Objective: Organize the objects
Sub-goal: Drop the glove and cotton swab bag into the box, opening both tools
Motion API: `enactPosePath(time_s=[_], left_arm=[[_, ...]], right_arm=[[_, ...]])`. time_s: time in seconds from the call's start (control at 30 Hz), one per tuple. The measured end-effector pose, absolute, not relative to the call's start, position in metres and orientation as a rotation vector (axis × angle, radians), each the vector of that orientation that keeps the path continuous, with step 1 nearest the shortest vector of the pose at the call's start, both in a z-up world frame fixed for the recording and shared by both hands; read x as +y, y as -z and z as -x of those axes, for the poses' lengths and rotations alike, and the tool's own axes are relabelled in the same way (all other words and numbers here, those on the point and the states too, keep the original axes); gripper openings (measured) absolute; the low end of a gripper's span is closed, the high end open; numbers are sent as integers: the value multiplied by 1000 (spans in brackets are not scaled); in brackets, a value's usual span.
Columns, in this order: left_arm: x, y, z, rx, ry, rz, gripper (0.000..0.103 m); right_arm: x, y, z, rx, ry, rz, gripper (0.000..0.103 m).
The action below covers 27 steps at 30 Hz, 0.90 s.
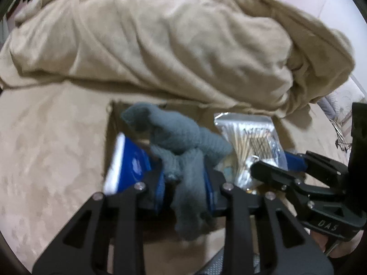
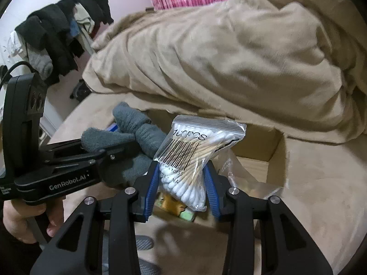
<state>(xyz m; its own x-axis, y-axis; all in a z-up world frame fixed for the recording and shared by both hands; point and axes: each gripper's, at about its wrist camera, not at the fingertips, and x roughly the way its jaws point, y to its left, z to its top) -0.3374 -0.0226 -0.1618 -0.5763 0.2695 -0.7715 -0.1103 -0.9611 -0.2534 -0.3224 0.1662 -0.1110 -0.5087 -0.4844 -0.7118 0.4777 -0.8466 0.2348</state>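
Right wrist view: right gripper (image 2: 181, 181) jaws pinch light, crinkly swab bag (image 2: 195, 158) mid-frame low; left gripper (image 1: 184, 183) jaws clamp soft, floppy grey gloves (image 1: 181, 146) over cardboard box (image 2: 275, 151).

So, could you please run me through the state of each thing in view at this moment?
Left tongs: shut on the grey knitted cloth.
Grey knitted cloth: held, crumpled, over the box.
Right tongs: shut on the cotton swab bag.
Cotton swab bag: sealed, held upright over the box.
Cardboard box: open, items inside.
Beige blanket: bunched up behind the box.
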Motion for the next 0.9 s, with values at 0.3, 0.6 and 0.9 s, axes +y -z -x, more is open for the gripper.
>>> enactPosePath(time_s=[0.3, 0.6, 0.9], left_arm=[[-15, 141, 327, -189, -2651, 1295, 42], [-30, 72, 253, -239, -2770, 1128, 79], [-27, 11, 156, -215, -2819, 999, 88]], right_arm=[[166, 123, 327, -14, 2373, -1159, 55], [172, 77, 278, -1, 2466, -1103, 85], [180, 4, 199, -1, 2531, -992, 85]])
